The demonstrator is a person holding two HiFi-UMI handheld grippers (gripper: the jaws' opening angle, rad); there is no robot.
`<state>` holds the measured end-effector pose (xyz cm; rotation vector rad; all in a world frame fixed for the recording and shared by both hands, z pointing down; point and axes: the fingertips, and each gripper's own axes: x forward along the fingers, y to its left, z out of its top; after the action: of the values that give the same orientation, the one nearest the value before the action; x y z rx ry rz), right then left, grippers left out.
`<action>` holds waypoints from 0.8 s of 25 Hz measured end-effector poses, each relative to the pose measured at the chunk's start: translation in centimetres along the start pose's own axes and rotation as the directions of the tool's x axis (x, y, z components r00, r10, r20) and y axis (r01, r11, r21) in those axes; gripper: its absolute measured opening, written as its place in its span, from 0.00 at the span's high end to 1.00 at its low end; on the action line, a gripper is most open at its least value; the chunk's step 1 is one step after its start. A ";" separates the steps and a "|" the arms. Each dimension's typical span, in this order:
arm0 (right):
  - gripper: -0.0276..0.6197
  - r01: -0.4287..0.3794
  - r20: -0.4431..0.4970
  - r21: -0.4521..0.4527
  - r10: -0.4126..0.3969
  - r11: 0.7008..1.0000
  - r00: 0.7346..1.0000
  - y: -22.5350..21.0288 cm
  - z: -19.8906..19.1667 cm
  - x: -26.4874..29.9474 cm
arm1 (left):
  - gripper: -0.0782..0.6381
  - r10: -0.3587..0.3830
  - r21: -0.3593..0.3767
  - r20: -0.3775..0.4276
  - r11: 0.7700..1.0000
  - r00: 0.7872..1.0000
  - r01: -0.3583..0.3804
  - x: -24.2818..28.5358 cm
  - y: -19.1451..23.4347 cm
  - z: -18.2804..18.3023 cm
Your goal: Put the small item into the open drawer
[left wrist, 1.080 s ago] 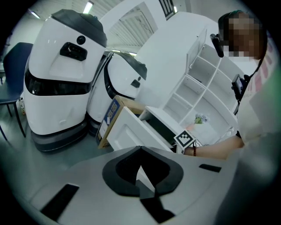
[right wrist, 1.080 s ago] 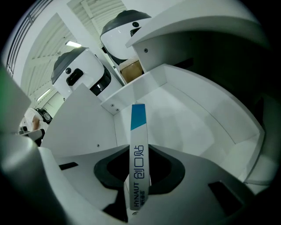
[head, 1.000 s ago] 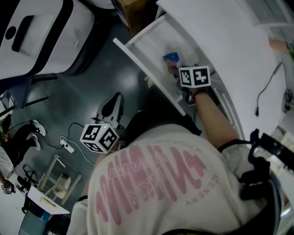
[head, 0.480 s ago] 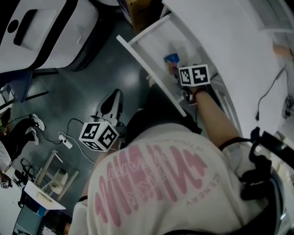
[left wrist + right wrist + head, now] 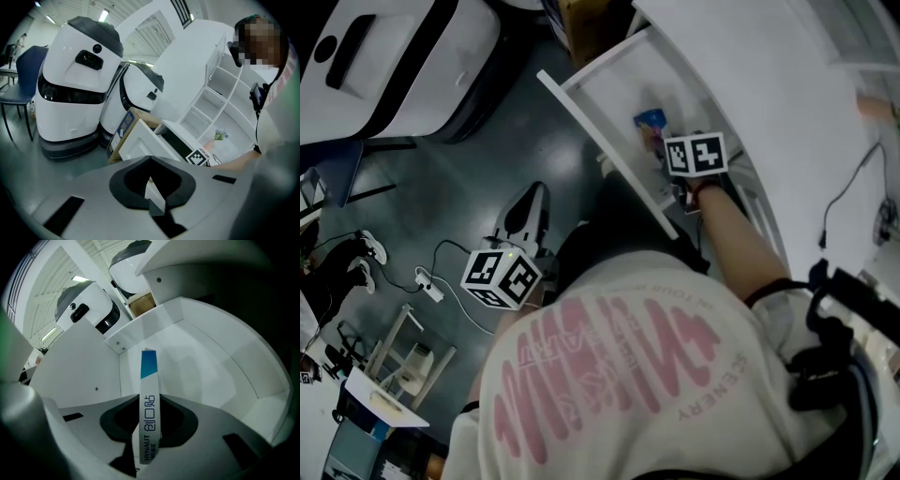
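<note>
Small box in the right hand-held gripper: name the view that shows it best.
The right gripper view: the small box fills the middle, clamped edge-on between the jaws over the drawer. The head view shows only its blue end; the left gripper view does not show it.

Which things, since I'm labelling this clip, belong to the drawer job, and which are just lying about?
Job: right gripper, the slim blue-and-white box it holds, open drawer.
Lying about: idle left gripper, cardboard box, white robots, power strip.
</note>
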<state>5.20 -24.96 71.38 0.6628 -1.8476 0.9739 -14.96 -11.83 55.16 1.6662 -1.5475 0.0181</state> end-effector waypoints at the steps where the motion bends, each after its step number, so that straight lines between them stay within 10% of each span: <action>1: 0.81 0.002 0.002 -0.002 -0.002 1.000 1.000 -0.1 0.0 0.0 | 0.85 0.000 -0.003 0.000 1.000 1.000 0.000 0.0 0.0 -0.1; 20: 0.61 0.086 0.004 0.029 -0.086 0.996 0.996 -1.7 0.6 0.7 | 0.85 0.002 -0.026 0.011 1.000 1.000 -0.001 0.5 0.8 0.2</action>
<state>5.87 -26.42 72.40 0.7566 -1.7975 0.9451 -15.60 -12.24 55.79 1.6477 -1.5512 -0.0106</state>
